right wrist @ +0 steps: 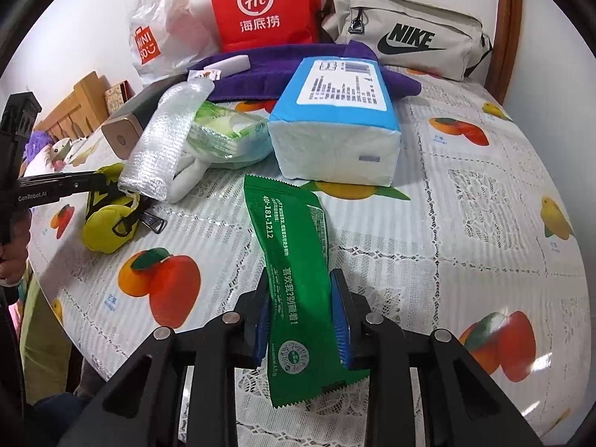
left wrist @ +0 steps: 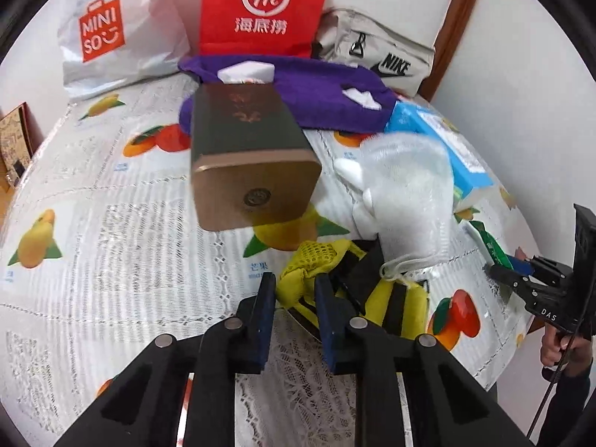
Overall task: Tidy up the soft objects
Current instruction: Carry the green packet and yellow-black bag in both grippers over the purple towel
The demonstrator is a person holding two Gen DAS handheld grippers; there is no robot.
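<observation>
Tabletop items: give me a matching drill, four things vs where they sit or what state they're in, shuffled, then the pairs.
Things:
1. green packet
2. blue tissue pack
3. Nike pouch
4. yellow mesh item

States:
A. at the back by the wall, right of the red bag
B. between the right hand-held gripper pads
C. at the left hand-held gripper tips
D. partly on the purple towel

Pairs: 1-B, 2-D, 3-A, 4-C

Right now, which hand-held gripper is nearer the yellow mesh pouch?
Left. The left hand-held gripper has its fingers right at the yellow mesh pouch; the right hand-held gripper is off to the side, clamped on the green packet.
</observation>
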